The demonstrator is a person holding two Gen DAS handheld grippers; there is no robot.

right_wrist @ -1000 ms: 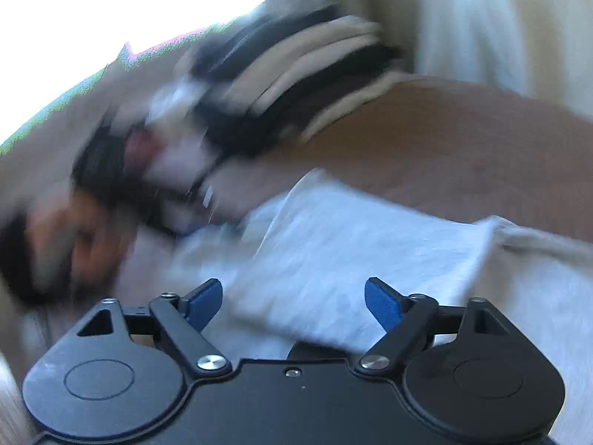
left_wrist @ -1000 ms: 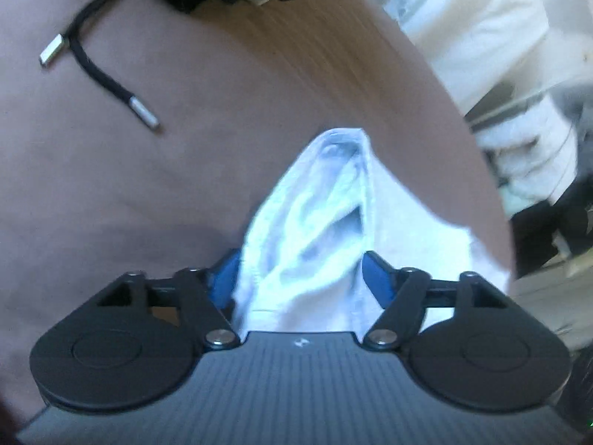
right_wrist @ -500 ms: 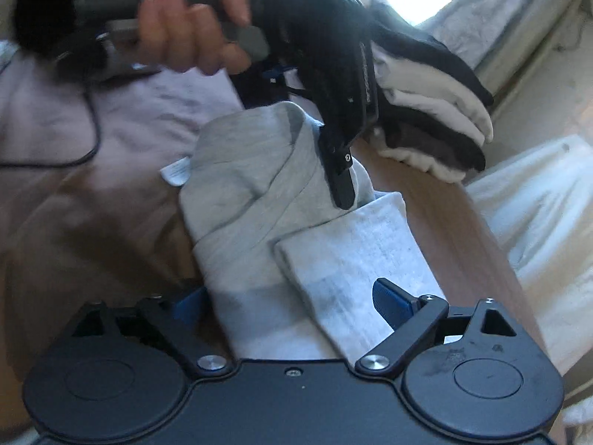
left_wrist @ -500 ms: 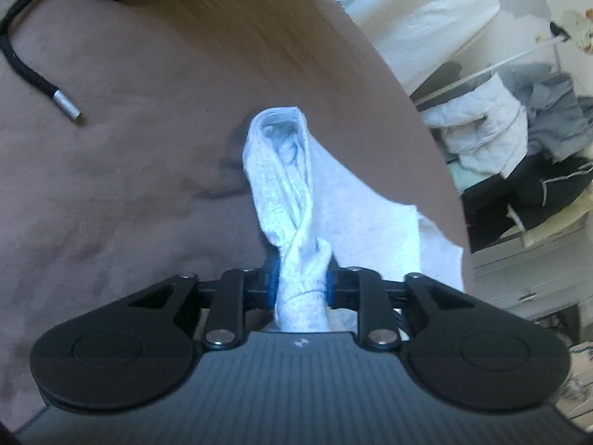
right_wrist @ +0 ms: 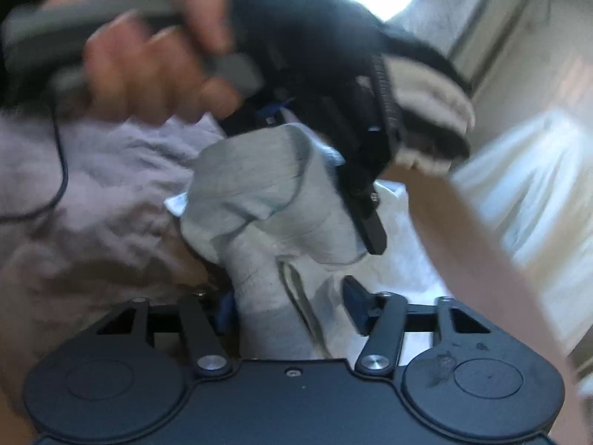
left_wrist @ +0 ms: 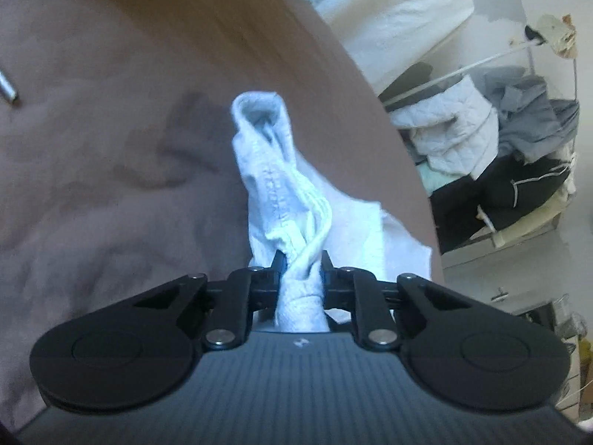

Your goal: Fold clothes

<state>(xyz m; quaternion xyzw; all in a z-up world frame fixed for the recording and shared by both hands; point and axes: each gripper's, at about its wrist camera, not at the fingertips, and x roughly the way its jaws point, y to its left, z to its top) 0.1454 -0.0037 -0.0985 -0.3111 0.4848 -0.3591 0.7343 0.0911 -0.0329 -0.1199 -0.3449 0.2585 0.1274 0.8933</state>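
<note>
A light grey garment [left_wrist: 274, 193] lies bunched on the mauve bedspread [left_wrist: 111, 148]. My left gripper [left_wrist: 300, 259] is shut on one bunched end of it. In the right wrist view the same garment [right_wrist: 267, 200] rises in a fold between both grippers. My right gripper [right_wrist: 289, 296] has its jaws closing around the other end, with cloth between the blue pads [right_wrist: 354, 294]; a gap still shows on the right side. The left gripper's black body [right_wrist: 348, 118] and the hand holding it [right_wrist: 148, 70] are just beyond the garment.
A folded black-and-cream striped garment [right_wrist: 430, 111] lies behind the left gripper. A rack piled with clothes [left_wrist: 500, 148] stands off the bed's edge at right. A white pillow or duvet [left_wrist: 389, 18] lies at the back. A black cord [right_wrist: 59, 170] runs over the bedspread.
My left gripper closed on the garment and has lifted it into a twisted bunch. My right gripper moved onto the other end and its jaws have narrowed around the cloth.
</note>
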